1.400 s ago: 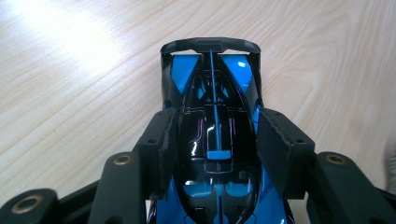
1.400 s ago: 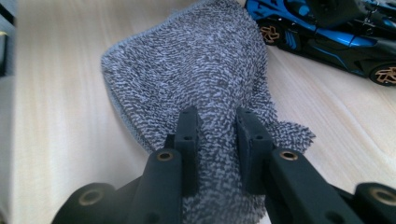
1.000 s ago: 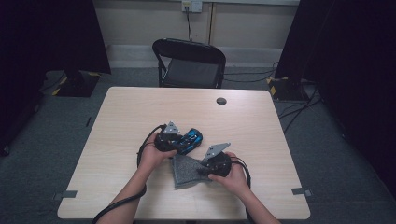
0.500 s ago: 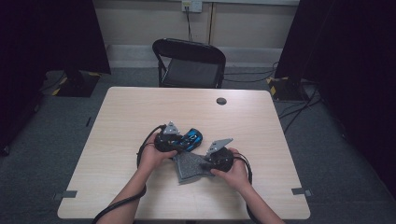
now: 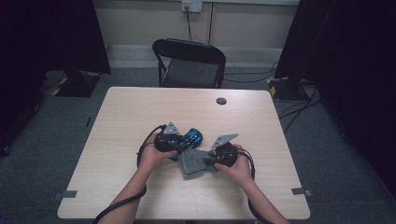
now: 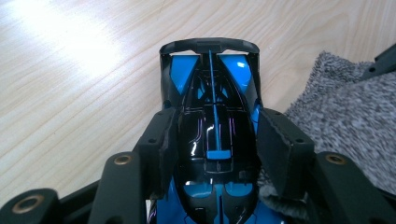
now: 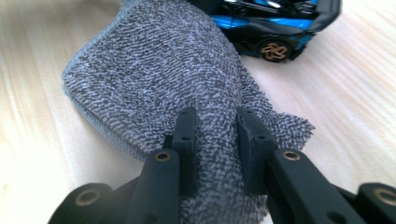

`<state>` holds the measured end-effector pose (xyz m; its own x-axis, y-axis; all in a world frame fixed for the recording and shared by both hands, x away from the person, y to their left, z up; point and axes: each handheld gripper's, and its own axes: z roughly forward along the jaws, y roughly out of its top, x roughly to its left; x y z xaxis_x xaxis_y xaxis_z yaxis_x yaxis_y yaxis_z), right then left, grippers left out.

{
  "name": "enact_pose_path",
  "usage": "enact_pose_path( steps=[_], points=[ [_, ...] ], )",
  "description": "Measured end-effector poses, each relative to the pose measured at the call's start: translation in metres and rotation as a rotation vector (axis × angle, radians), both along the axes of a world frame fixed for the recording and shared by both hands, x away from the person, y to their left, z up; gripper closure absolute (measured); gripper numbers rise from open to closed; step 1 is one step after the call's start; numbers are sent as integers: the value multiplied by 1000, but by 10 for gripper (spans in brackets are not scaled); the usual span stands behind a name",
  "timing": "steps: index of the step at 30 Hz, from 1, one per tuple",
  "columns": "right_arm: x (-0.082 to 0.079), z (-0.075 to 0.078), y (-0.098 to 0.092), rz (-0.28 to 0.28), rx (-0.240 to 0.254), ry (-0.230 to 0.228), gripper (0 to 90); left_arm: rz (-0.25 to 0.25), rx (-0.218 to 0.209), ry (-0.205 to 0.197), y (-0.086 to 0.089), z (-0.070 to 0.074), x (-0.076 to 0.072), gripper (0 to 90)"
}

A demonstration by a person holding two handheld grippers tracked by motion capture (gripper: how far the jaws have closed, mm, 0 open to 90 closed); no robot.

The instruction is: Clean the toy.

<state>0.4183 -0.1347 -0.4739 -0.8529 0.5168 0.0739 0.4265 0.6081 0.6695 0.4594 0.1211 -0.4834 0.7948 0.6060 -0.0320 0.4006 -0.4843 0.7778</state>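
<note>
A blue and black toy car (image 5: 192,138) stands on the wooden table (image 5: 140,112) near its middle. My left gripper (image 5: 180,142) is shut on the car's body; in the left gripper view the pads (image 6: 161,144) press both sides of the car (image 6: 212,107), whose rear wing points away. A grey terry cloth (image 5: 192,164) lies just right of the car and touches it. My right gripper (image 5: 208,161) is shut on a fold of the cloth (image 7: 154,65), pinched at the gripper (image 7: 215,122). In the right gripper view the car's side and a bronze wheel (image 7: 274,50) are at the top.
A small black round disc (image 5: 221,101) lies near the table's far edge. A black folding chair (image 5: 189,63) stands behind the table. Tape marks (image 5: 301,191) sit near the front corners. Bare tabletop spreads left, right and beyond the car.
My right gripper has slid a little away from the person and to the right, dragging the cloth beside the car. The left gripper and the car have stayed put.
</note>
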Motion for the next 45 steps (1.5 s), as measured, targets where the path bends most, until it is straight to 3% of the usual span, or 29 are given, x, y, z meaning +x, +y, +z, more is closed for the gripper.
enact_pose_path(
  steps=[22, 39, 45],
  points=[
    [22, 3, -12, -71, 7, -26, 728, -2, -1, -1, 1, 0, 0, 487],
    [34, 1, -42, -195, 24, -25, 732, -4, 5, 4, 0, 1, 1, 487],
    [35, -1, -46, -217, -1, -43, 734, -3, 2, 5, 0, 0, 0, 487]
  ],
)
